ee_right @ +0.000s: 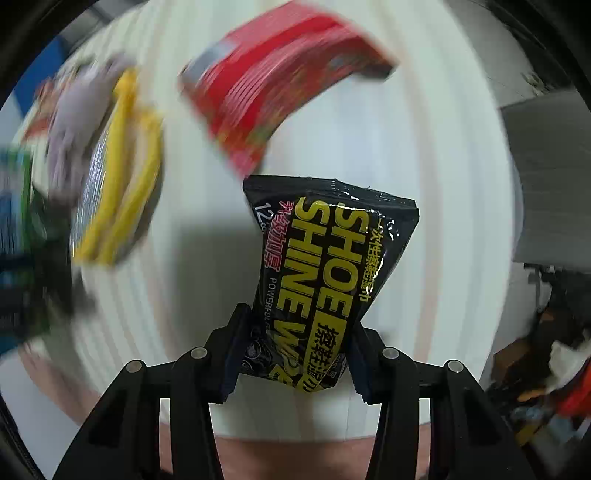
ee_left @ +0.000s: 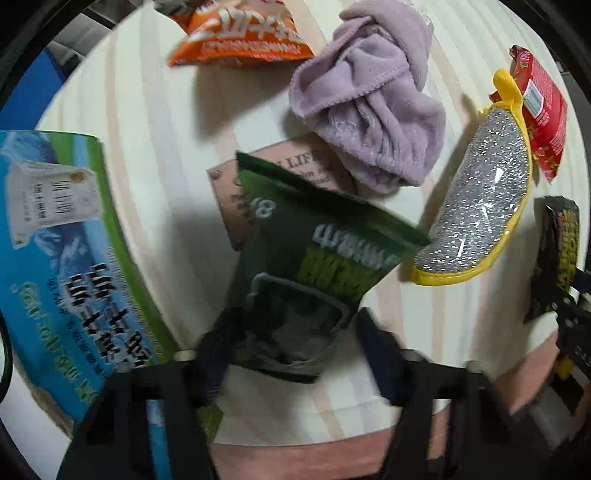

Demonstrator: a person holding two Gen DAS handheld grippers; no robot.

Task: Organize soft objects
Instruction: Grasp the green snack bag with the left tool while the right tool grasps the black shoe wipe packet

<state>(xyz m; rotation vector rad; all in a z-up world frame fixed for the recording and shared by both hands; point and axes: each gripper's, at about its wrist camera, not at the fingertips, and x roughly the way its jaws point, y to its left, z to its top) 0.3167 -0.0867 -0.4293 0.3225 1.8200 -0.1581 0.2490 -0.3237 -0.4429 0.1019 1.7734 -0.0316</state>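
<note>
My left gripper (ee_left: 291, 350) is shut on a dark green wipes pack (ee_left: 314, 273) and holds it above the striped table (ee_left: 155, 147). My right gripper (ee_right: 293, 354) is shut on a black and yellow shoe shine wipes pack (ee_right: 325, 273), lifted over the table; that pack also shows at the right edge of the left wrist view (ee_left: 557, 254). A crumpled lilac towel (ee_left: 369, 110) lies at the back middle. A silver and yellow scrubbing mitt (ee_left: 484, 195) lies to its right.
A blue and green tissue pack (ee_left: 62, 266) lies at the left. An orange snack bag (ee_left: 240, 33) is at the back. A red packet (ee_left: 539, 110) lies at the far right, blurred in the right wrist view (ee_right: 280, 88). A pink card (ee_left: 229, 192) lies under the green pack.
</note>
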